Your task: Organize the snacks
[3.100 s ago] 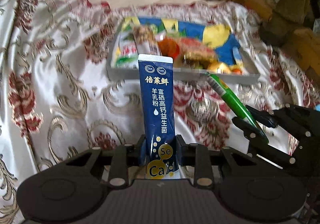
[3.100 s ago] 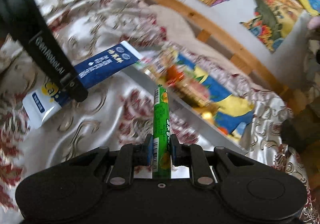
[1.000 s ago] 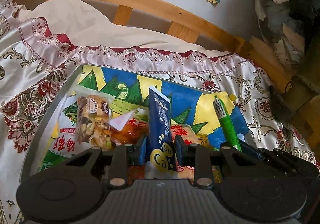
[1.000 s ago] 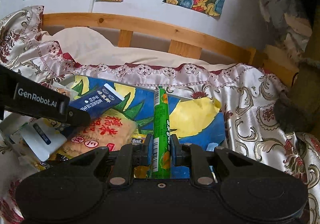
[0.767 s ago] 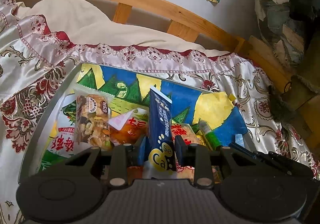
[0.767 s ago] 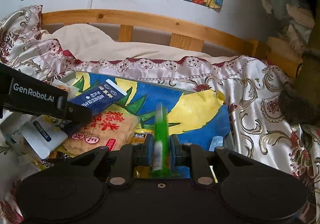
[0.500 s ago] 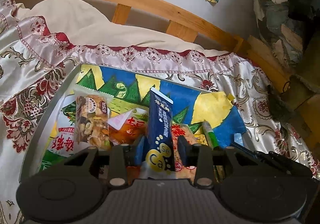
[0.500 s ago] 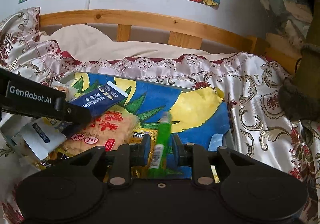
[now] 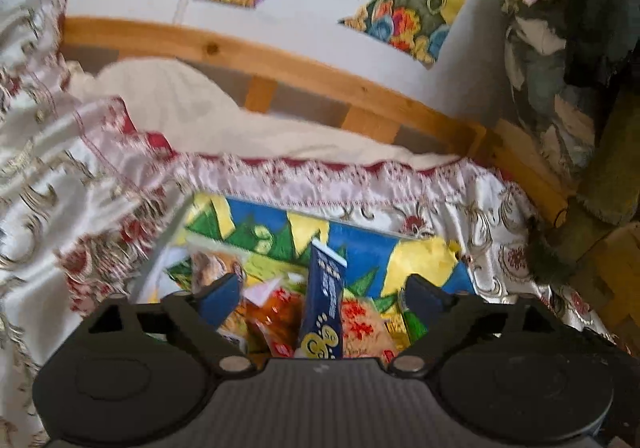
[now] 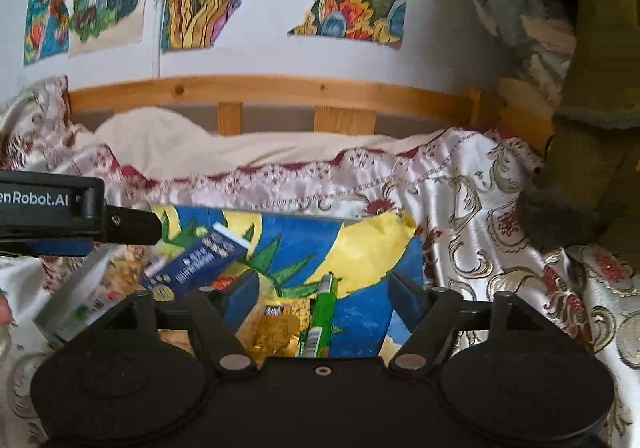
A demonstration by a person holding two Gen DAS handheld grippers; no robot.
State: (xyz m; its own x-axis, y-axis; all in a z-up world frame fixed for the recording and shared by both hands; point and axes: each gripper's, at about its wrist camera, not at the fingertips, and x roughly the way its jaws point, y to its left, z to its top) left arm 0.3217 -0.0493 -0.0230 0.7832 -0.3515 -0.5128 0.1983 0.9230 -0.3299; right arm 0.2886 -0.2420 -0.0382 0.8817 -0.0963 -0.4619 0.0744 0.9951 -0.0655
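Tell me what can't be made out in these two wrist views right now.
- Left wrist view: the dark blue sachet's lower end, hidden behind the left gripper.
- Right wrist view: the green stick pack's lower end, hidden behind the right gripper.
- Both views: small print on the snacks in the grey tray, blurred.

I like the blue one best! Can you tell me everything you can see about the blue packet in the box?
The blue packet is a long, narrow, dark blue sachet of shiny foil or plastic, with white writing along it and yellow circles near its lower end. It lies tilted in the box, propped on the other snacks, its upper end raised. The left gripper is opening; its fingers stand wide on either side and no longer touch it.
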